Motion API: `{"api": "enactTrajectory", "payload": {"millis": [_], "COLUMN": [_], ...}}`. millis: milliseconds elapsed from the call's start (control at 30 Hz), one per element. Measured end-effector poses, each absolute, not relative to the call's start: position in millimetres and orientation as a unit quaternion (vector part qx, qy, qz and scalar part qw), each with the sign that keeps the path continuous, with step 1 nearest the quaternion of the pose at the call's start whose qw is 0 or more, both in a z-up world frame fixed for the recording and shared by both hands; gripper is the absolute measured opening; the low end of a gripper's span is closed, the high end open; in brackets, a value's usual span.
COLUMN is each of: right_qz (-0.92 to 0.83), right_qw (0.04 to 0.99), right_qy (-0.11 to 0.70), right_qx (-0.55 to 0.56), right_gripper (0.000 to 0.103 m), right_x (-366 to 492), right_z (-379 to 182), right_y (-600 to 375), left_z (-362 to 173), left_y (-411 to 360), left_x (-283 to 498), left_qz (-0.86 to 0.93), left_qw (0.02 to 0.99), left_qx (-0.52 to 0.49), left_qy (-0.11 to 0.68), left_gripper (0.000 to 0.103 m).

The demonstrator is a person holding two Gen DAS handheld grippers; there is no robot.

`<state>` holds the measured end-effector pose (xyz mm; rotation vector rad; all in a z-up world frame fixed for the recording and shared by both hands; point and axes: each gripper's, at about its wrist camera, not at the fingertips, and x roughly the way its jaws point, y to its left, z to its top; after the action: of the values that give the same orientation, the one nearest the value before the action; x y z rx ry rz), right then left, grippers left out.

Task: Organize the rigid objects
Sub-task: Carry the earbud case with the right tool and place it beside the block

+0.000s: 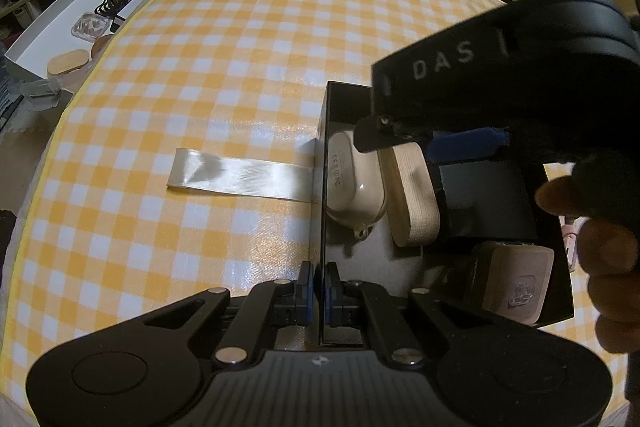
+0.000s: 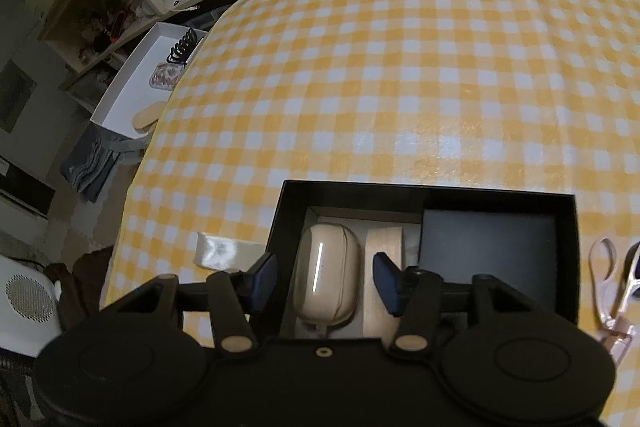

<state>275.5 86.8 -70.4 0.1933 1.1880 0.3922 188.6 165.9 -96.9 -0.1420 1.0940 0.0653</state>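
- left gripper (image 1: pixel 319 297) clamped tight on the near left wall of the black box (image 1: pixel 325 155), bottom centre of its view
- right gripper (image 2: pixel 325 281) spread apart, nothing held, just over the beige earbud case (image 2: pixel 325 281) lying inside the box beside a wooden block (image 2: pixel 382 239)
- white ribbon (image 1: pixel 240 181) on the checked cloth (image 1: pixel 240 47), left of the box

Left hand-held gripper (image 1: pixel 319 291) is angled steeply down with its blue pads (image 1: pixel 306 281) pinched tight on the thin wall of the black box (image 1: pixel 322 187). Right hand-held gripper (image 2: pixel 325 281) tilts down at about the same pitch, jaws spread apart, nothing pressed between the pads. The person's fingers (image 1: pixel 600 227) wrap its handle from the right.
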Motion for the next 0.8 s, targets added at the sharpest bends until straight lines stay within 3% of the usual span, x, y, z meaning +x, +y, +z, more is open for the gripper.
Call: {"api": "enactTrajectory", "payload": {"millis": [367, 633, 800], "right_qz": [0.182, 0.188, 0.2], "right_qw": [0.812, 0.819, 0.829], "right_qy": [0.551, 0.538, 0.517], "right_qx": [0.073, 0.064, 0.072], "right_gripper": [0.055, 0.075, 0.098], "right_x": [258, 244, 234], "right_z": [-62, -47, -30], "right_y": [78, 66, 48], "left_z": [-97, -96, -95], "left_y": [163, 162, 161], "left_x": [187, 187, 185], "left_qz": [0.033, 0.033, 0.034], "left_qw": [0.851, 0.852, 0.852], "left_qx": [-0.068, -0.067, -0.066], "left_qy": [0.519, 0.519, 0.518], "left_gripper": [0.005, 0.005, 0.005]}}
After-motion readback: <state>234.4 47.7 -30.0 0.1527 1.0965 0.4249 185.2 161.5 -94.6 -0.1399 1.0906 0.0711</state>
